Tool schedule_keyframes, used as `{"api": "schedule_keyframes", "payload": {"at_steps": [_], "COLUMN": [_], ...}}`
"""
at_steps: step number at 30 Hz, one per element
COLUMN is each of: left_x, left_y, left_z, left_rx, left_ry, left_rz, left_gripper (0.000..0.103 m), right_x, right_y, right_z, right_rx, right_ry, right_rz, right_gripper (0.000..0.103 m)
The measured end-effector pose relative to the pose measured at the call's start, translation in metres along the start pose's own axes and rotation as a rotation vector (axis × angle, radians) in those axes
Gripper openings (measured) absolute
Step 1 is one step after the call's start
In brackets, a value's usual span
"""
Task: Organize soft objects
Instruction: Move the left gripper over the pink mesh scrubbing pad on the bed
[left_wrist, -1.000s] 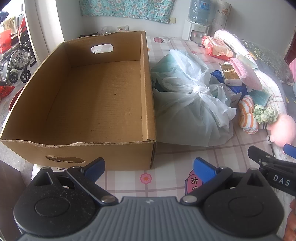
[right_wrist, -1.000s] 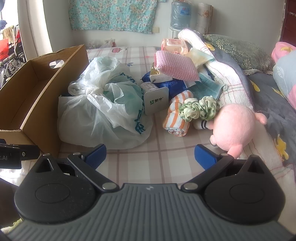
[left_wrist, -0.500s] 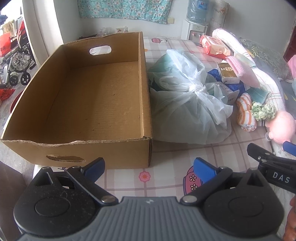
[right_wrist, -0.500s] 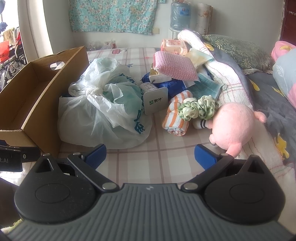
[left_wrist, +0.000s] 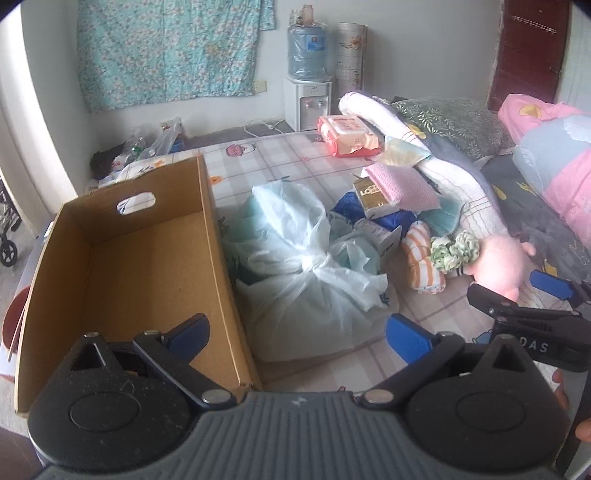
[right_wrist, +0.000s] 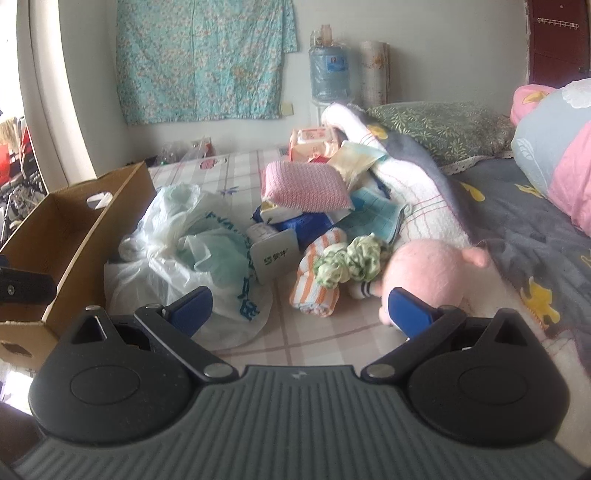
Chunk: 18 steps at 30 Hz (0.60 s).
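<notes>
An empty cardboard box (left_wrist: 147, 266) (right_wrist: 70, 236) stands at the left on the checked bed cover. Right of it lies a tied white plastic bag (left_wrist: 306, 280) (right_wrist: 184, 258). Beyond are a striped orange roll (left_wrist: 423, 264) (right_wrist: 317, 284), a green scrunchie (left_wrist: 454, 249) (right_wrist: 349, 260), a pink plush toy (left_wrist: 502, 262) (right_wrist: 428, 273) and a pink knitted cloth (left_wrist: 402, 184) (right_wrist: 304, 182). My left gripper (left_wrist: 299, 330) is open, over the box's near right corner. My right gripper (right_wrist: 299, 308) is open, its right finger just before the plush toy, and shows in the left wrist view (left_wrist: 517, 295).
A pack of wipes (left_wrist: 347, 134) (right_wrist: 314, 142), small cartons (left_wrist: 373, 194) (right_wrist: 273, 258) and folded blankets (right_wrist: 402, 184) crowd the far right. A water dispenser (left_wrist: 308, 85) stands at the wall. Pillows (right_wrist: 439, 129) and quilts (right_wrist: 557, 147) lie at the right.
Both grippers have moved forward and tilted up. The left one has shifted right, now over the box's near right corner; the right one has closed in on the plush toy.
</notes>
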<state>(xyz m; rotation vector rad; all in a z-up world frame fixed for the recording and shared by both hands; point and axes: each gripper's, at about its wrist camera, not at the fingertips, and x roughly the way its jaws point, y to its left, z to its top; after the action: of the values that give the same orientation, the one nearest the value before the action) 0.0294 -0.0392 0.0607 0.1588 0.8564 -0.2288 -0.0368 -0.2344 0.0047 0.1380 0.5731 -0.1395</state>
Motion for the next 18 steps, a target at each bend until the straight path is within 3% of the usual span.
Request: {"api": "schedule_keyframes", "payload": {"at_steps": [7, 14, 18], "left_x": [0.014, 0.044, 0.065], "left_y": [-0.001, -0.011, -0.021], "left_z": [0.049, 0.086, 0.105], "left_rx": [0.083, 0.205, 0.286], "left_ry": [-0.072, -0.092, -0.109], "left_rz": [-0.057, -0.246, -0.245], "left_gripper": [0.102, 0.097, 0.097], "right_x": [-0.004, 0.024, 0.055], "right_y": [-0.035, -0.054, -0.066], "right_z": [0.011, 0.027, 0.045], "right_rx": [0.139, 0.31, 0.44], "right_ry": [-0.103, -0.103, -0.076], "right_rz": [0.044, 0.171, 0.275], "right_gripper": [0.102, 0.102, 0.102]}}
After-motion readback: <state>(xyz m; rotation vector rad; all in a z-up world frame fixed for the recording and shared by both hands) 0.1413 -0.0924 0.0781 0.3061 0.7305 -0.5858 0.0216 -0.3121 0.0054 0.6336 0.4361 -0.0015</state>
